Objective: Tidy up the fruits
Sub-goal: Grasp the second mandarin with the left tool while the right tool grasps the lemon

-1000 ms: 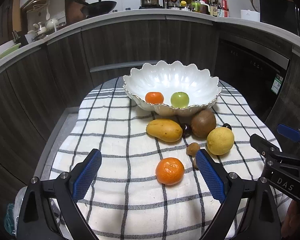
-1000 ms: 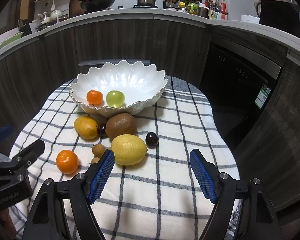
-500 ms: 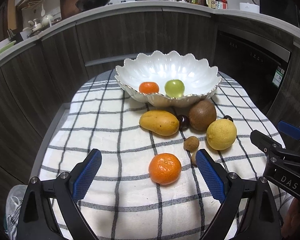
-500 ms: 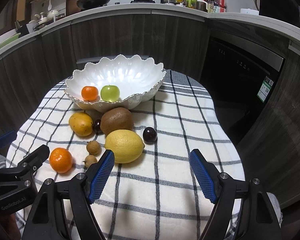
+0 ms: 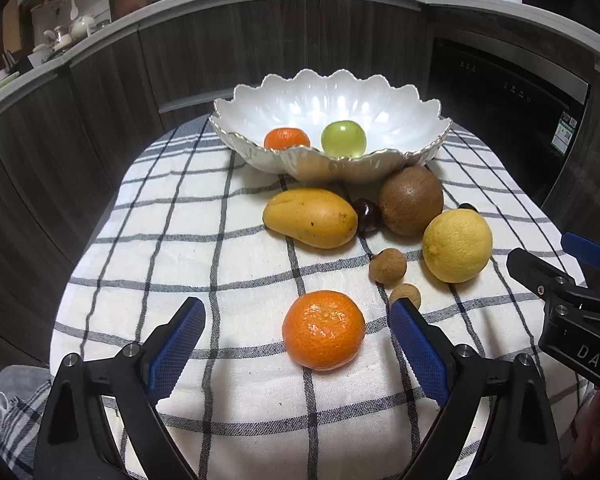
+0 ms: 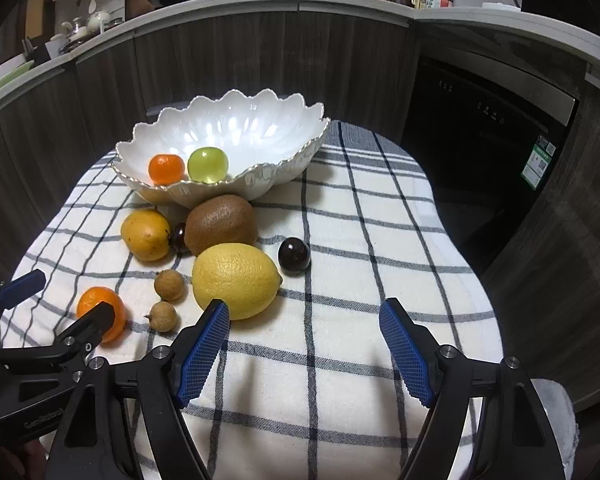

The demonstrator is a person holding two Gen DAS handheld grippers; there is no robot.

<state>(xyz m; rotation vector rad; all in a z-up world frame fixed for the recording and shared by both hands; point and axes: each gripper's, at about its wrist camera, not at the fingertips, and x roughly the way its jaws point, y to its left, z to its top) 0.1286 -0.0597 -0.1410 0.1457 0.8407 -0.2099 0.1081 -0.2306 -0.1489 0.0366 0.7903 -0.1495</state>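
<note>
The left gripper [image 5: 296, 330] tilts down, jaws wide, a tangerine [image 5: 323, 330] lower centre between them, untouched. The right gripper [image 6: 304, 322] tilts down likewise, jaws apart and empty, beside a lemon [image 6: 236, 280].

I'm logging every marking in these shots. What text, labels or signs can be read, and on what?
"DAS": white letters on the right claw's black body, left wrist view; the rest is cut off.
Green sticker on the dark appliance front: too small to read.
Embossed lettering on the left claw's body: too blurred.
</note>
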